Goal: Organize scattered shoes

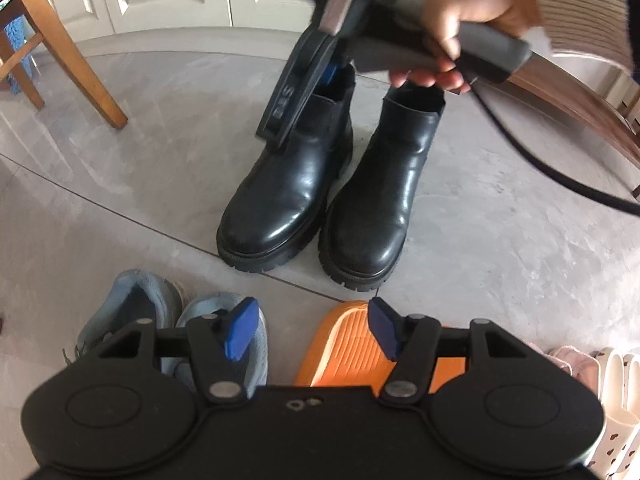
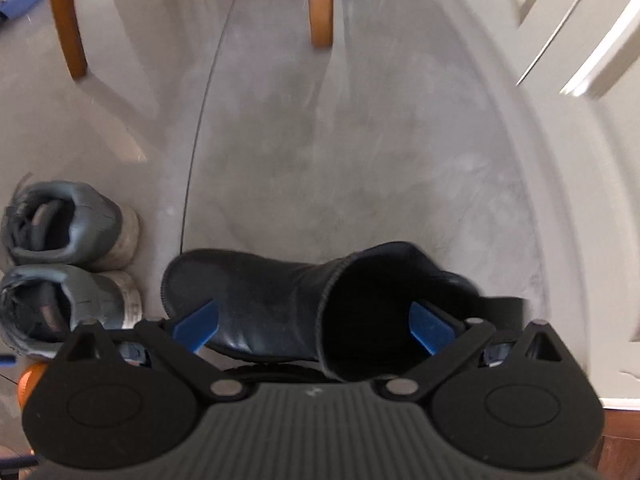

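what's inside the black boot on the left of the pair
In the left wrist view, one blue-padded finger of the right gripper reaches into the left black boot's opening. The right wrist view shows only dark interior; anything deeper is hidden.

Blk grippers w/ blue fingers [image 1: 240,330]; ribbed pink sleeve [image 1: 576,8]; blk cable [image 1: 520,148].

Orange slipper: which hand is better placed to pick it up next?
Probably left. The left gripper hangs open just above the orange slipper, pointing down at it. The right gripper is farther off, open over the black boots.
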The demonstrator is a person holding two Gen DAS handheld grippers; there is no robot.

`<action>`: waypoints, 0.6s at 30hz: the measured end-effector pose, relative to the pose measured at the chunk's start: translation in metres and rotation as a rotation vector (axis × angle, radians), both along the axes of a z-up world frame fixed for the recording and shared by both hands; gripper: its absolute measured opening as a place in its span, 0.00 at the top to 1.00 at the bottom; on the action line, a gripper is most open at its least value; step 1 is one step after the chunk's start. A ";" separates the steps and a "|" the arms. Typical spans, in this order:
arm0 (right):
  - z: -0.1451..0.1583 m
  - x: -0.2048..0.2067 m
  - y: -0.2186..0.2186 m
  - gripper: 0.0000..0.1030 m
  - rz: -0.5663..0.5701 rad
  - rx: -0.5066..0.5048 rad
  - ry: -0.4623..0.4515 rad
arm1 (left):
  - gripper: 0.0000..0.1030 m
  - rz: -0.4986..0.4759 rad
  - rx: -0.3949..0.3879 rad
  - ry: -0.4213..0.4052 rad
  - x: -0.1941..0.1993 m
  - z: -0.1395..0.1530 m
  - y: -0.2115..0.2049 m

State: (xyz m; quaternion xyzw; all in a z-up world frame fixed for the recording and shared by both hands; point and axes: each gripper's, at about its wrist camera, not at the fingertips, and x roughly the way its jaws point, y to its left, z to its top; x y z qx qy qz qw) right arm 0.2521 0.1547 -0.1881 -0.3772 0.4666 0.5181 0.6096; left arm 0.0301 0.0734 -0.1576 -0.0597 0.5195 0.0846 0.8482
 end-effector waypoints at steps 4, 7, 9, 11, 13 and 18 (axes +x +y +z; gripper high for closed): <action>-0.028 0.005 0.018 0.22 -0.031 -0.065 0.054 | 0.41 0.002 -0.004 -0.005 -0.002 -0.002 0.006; -0.042 0.012 0.022 0.56 -0.109 -0.050 0.194 | 0.41 0.016 -0.008 0.000 -0.004 -0.006 0.012; -0.042 0.010 0.020 0.63 -0.131 -0.031 0.238 | 0.41 0.024 -0.009 0.002 -0.003 -0.008 0.015; -0.040 0.008 0.016 0.65 -0.134 -0.009 0.235 | 0.41 0.039 -0.018 -0.001 -0.002 -0.009 0.018; -0.036 0.008 0.009 0.70 -0.153 0.026 0.252 | 0.41 0.038 -0.027 -0.005 -0.001 -0.008 0.018; -0.039 0.011 -0.010 0.79 -0.248 0.147 0.320 | 0.41 0.023 -0.014 -0.009 -0.003 -0.005 0.015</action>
